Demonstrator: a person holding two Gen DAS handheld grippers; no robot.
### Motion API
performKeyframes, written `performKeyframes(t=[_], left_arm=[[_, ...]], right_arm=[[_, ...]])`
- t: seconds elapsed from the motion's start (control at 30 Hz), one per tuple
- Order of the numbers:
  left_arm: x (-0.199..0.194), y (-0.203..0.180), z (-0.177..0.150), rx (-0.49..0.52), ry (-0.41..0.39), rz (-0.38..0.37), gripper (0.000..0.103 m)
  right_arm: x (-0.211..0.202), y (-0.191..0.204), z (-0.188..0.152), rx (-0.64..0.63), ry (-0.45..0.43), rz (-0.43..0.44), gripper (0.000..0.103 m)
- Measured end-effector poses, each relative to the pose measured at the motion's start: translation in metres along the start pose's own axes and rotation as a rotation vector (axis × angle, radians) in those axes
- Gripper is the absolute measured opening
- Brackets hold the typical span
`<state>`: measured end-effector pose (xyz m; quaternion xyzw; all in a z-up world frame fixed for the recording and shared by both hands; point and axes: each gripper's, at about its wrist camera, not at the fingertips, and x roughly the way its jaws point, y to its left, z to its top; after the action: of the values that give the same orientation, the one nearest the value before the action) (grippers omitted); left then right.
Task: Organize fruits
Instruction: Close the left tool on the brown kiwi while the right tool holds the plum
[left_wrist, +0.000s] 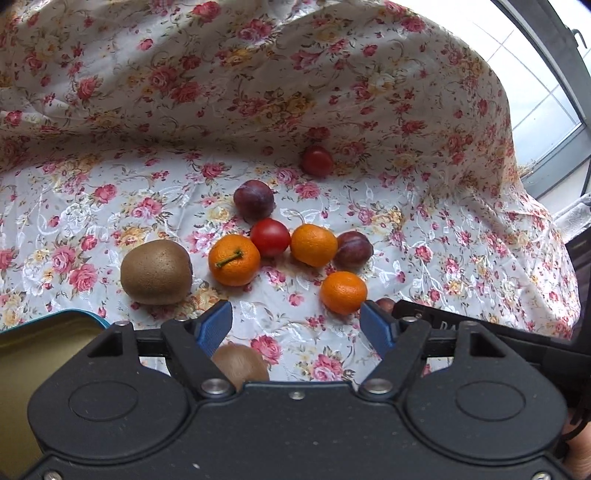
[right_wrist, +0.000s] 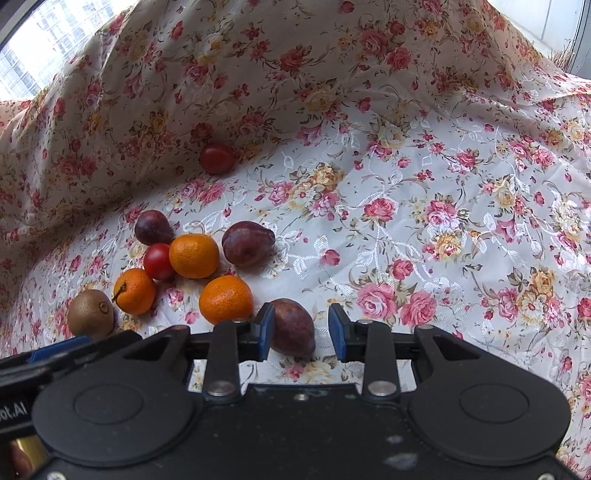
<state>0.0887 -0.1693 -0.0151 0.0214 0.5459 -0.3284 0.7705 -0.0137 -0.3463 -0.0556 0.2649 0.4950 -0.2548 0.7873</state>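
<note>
Floral cloth (left_wrist: 424, 229): covers the whole work surface and rises in folds across the upper half of both views, giving a backdrop against which loose fruit collects. Tin (left_wrist: 48, 332), teal rim, gold inside: lower left of the left wrist view, its visible part bare; judged the intended receptacle, placed next to the fruit for short carries. Left gripper (left_wrist: 295, 321): bottom centre, jaws wide apart, nothing between the pads; a second kiwi (left_wrist: 240, 363) lies on the cloth low between the finger arms, unheld. Right gripper (right_wrist: 301, 334): bottom centre of the right wrist view, jaws partly apart around a plum (right_wrist: 291, 326); the left pad is at or against the fruit, the right pad stands clear with cloth showing between, so no grip; the plum rests on the cloth. Kiwi (left_wrist: 157, 271): left of centre, apart from the cluster. Three mandarins (left_wrist: 234, 260), (left_wrist: 314, 244), (left_wrist: 343, 291): centre, grouped loosely, one with its stalk. Two further plums (left_wrist: 254, 199), (left_wrist: 352, 249): at the cluster's upper and right edges. Tomato (left_wrist: 270, 237): wedged touching two mandarins. Second tomato (left_wrist: 316, 160): upper centre, against the foot of the raised folds. Sorting judged barely begun.
</note>
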Motion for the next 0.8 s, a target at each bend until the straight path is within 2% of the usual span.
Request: performKeyframes(t=[0.17,0.4,0.8], left_arm=[[0.009,0.013,-0.001,-0.053,0.068,0.073,0.076],[0.015,0.023,-0.013,-0.103,0.130,0.073,0.076],[0.033,0.025,-0.020,-0.090,0.179,0.080,0.076]], right_arm=[[0.005,-0.003,-0.001,0.016,0.034,0.034,0.034],[0.010,0.004,-0.001,0.045,0.059,0.083,0.034],[0.029,0.020,-0.002,0.023,0.050,0.030,0.037]])
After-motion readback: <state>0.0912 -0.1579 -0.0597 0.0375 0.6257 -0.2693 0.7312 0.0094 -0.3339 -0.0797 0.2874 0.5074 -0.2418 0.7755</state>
